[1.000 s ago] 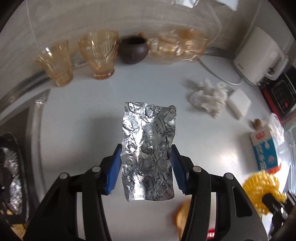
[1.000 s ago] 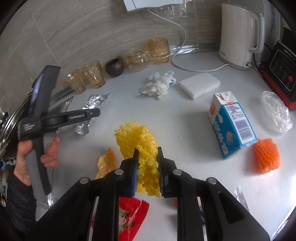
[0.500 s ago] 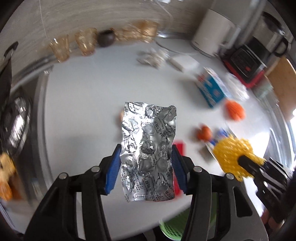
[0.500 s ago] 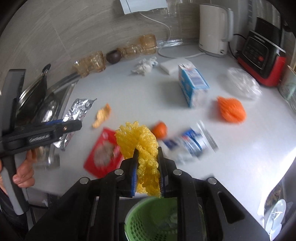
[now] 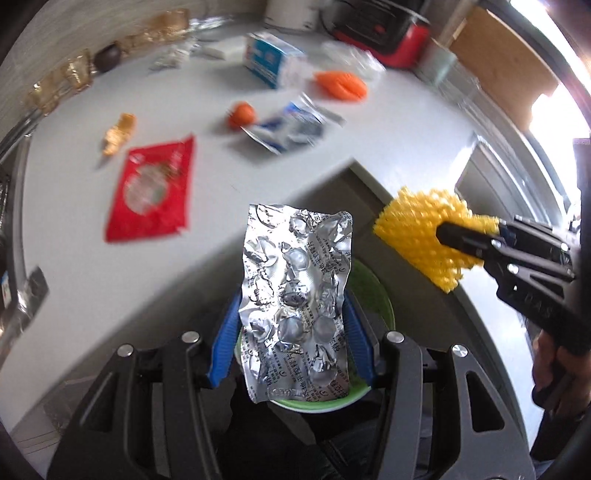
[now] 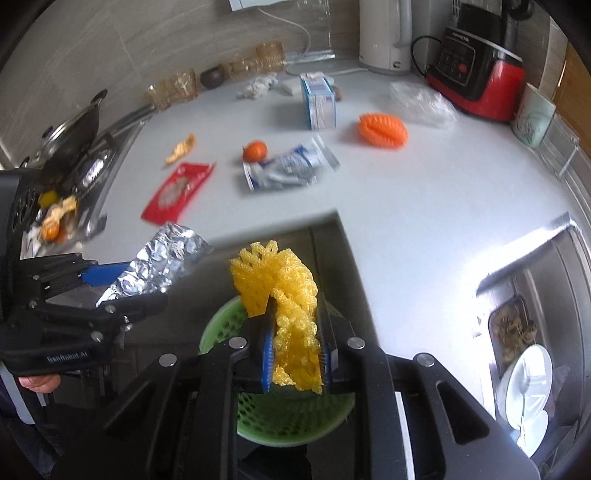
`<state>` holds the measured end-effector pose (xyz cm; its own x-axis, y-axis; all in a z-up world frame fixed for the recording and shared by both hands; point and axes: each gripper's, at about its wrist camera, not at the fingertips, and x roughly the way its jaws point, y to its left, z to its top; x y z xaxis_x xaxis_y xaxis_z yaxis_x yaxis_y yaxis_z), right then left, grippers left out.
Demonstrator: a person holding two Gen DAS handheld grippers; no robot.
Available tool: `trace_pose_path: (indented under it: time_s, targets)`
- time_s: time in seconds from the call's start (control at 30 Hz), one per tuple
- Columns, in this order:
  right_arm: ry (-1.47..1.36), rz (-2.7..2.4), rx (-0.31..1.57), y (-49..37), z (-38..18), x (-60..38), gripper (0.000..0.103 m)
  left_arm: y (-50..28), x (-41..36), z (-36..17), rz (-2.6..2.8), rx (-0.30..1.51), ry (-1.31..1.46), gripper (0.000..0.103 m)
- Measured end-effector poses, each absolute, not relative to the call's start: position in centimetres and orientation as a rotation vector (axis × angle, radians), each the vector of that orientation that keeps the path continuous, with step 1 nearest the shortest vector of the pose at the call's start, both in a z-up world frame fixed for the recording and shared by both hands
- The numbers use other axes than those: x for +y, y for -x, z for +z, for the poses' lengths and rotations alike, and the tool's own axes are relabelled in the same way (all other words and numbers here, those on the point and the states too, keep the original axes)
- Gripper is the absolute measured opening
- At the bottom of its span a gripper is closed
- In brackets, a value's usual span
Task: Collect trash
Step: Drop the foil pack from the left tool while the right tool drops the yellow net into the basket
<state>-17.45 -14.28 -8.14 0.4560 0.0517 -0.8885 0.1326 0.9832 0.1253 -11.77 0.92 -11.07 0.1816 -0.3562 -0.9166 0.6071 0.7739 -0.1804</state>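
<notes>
The left gripper [image 5: 293, 341] was clamped on a crumpled foil blister sheet [image 5: 295, 299], which hid most of the green basket [image 5: 373, 291] below; print on the foil was too small to read. The right gripper [image 6: 295, 354] was closed on a yellow foam net [image 6: 284, 291], held above the same basket [image 6: 218, 328], whose mesh wall showed only in the right wrist view. On the white counter [image 6: 406, 192] beyond lay a red packet [image 6: 179, 192], a blue-white pouch [image 6: 291, 168], an orange foam net [image 6: 383, 130] and a milk carton [image 6: 317, 99], lettering blurred. The right view alone showed the kettle [image 6: 384, 35].
</notes>
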Motion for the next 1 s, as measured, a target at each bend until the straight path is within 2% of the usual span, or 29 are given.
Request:
trace_pose_path:
  time_s: [0.23, 0.6, 1.0]
  targets:
    - [-0.181, -0.009, 1.114, 20.3, -8.8, -15.0, 0.020, 15.0, -0.9, -13.2, -0.668, 1.270, -0.241, 0.051]
    - [-0.179, 0.017, 1.104, 21.1, -8.9, -15.2, 0.021, 16.5, -1.9, -13.4, -0.647, 1.267, -0.280, 0.054]
    - [-0.203, 0.024, 1.105, 20.7, -9.2, -15.5, 0.021, 15.2, -1.0, -11.8, -0.606, 1.214, -0.284, 0.079]
